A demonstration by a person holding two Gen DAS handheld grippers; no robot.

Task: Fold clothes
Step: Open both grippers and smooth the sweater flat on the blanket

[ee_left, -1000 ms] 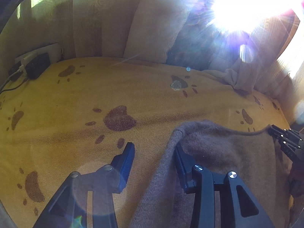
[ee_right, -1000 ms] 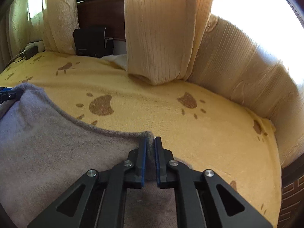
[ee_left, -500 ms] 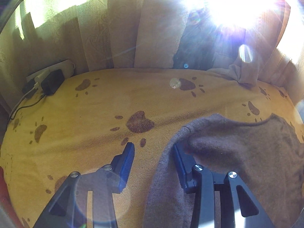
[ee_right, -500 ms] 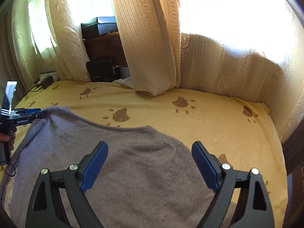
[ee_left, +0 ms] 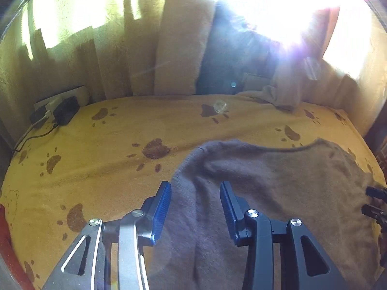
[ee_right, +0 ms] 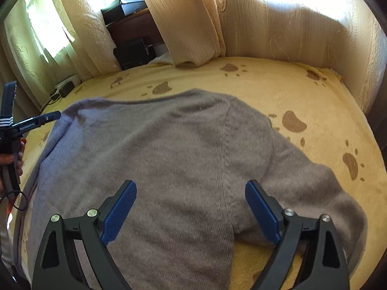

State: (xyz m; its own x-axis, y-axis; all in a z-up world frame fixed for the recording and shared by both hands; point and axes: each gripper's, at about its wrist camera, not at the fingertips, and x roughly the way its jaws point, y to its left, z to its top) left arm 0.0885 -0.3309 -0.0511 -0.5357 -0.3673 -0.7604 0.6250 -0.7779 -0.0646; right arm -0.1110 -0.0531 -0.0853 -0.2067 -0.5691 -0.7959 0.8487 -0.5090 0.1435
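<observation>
Letting go of the grey sweater [ee_right: 183,159] a moment ago, my right gripper [ee_right: 191,207] now hangs spread wide above it; my left gripper [ee_left: 196,207] gapes too — the sweater lies flat across mid-frame on the yellow blanket [ee_right: 302,91], 1 sleeve lower right, ready for folding.

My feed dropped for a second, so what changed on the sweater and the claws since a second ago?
The right claw, shut on the grey sweater a second ago, opened, let go and pulled up and back. The left claw drew back too. The sweater lies spread on the paw-print blanket. Unchanged: left claw open, blanket and curtains in place.
</observation>
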